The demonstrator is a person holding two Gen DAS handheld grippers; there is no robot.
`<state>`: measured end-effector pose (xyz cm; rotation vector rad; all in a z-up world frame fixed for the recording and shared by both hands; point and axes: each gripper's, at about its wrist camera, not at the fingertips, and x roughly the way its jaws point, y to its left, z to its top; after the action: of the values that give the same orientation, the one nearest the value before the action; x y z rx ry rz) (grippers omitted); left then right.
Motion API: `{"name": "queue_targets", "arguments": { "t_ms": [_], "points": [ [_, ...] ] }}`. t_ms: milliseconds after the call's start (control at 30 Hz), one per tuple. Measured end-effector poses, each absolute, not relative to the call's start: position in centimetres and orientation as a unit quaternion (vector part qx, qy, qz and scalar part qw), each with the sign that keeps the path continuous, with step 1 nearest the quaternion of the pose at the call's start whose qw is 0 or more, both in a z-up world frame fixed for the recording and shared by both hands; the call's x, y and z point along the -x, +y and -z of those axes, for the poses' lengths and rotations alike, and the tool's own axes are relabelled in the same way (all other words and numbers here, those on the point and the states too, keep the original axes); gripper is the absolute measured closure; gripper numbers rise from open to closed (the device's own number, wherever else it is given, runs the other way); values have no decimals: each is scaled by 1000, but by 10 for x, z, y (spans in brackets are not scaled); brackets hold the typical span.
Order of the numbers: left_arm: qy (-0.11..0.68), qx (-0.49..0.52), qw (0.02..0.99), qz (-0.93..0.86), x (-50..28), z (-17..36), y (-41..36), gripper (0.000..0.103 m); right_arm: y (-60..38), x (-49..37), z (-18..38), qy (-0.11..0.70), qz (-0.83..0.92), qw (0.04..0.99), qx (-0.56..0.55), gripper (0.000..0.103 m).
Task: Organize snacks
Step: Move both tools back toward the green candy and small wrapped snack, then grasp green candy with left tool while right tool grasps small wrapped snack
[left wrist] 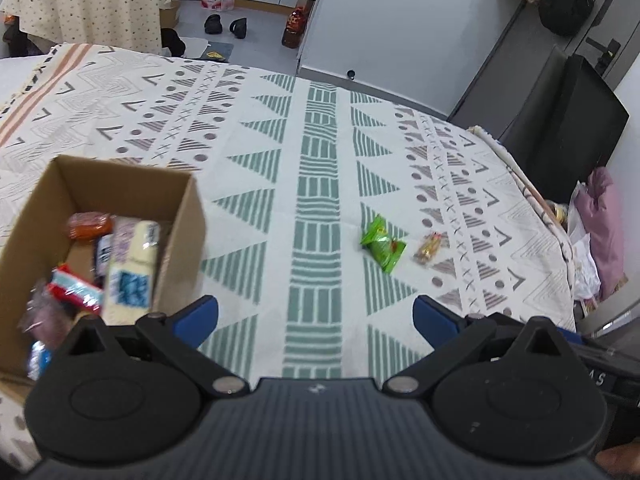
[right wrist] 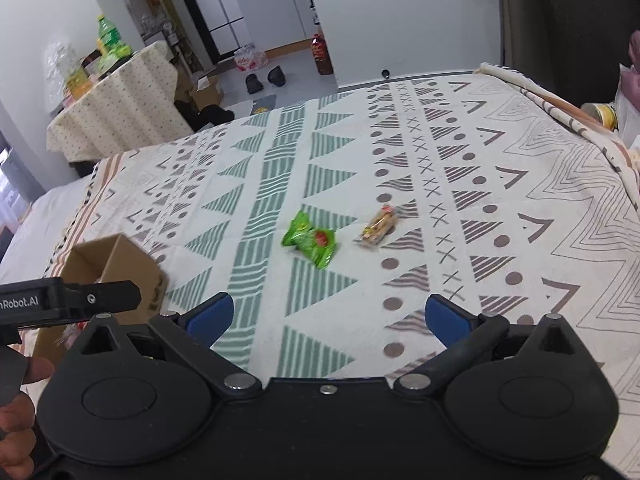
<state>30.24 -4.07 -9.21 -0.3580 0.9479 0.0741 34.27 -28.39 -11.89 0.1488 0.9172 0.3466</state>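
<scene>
Green snack packet (left wrist: 383,247) lies flat on the patterned bedspread (left wrist: 320,152), out in the open, nothing touching it. Just to its right is a smaller clear-wrapped snack (left wrist: 430,247), tan and yellow contents, near the green one but apart from it.

From my left wrist view, both packets sit ahead of the left gripper (left wrist: 316,317) and off toward its right finger (left wrist: 434,318), well beyond the tips. Fingers are spread wide, nothing between them, only bedspread in the gap.

From my right wrist view, the green packet (right wrist: 310,242) is ahead of the right gripper (right wrist: 329,317), roughly on the centreline, slightly toward the left finger (right wrist: 212,316). The clear-wrapped snack (right wrist: 378,227) is ahead too, a bit right of centre. Neither is between the blue pads; both lie well past them. This gripper's fingers are also wide apart and empty.

Cardboard box (left wrist: 120,184) stands open on the bedspread at the left, close beside the left gripper's left finger. Inside I see several wrapped snacks already: an orange-red one (left wrist: 89,225), a long cream-coloured pack (left wrist: 136,264), a red and white one (left wrist: 74,288); the rest are blurred. In the right wrist view the box (right wrist: 116,264) shows at far left, partly behind the left gripper's body.

Beyond the bed: floor with a pair of dark shoes (left wrist: 226,26).
</scene>
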Motion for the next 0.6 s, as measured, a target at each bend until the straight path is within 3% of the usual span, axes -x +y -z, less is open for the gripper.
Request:
{"name": "queue_targets", "arguments": {
  "t_ms": [167,333,600],
  "points": [
    [443,169,880,-28,-327,104,-53,1,-299,-363,138,438,-160,877,-115,4],
    [444,166,881,-21,-351,121,-66,3,-305,-382,161,435,-149,875,-152,17],
    [448,162,879,-11,-388,150,-79,19,-303,-400,194,425,-140,876,-179,34]
  ]
}}
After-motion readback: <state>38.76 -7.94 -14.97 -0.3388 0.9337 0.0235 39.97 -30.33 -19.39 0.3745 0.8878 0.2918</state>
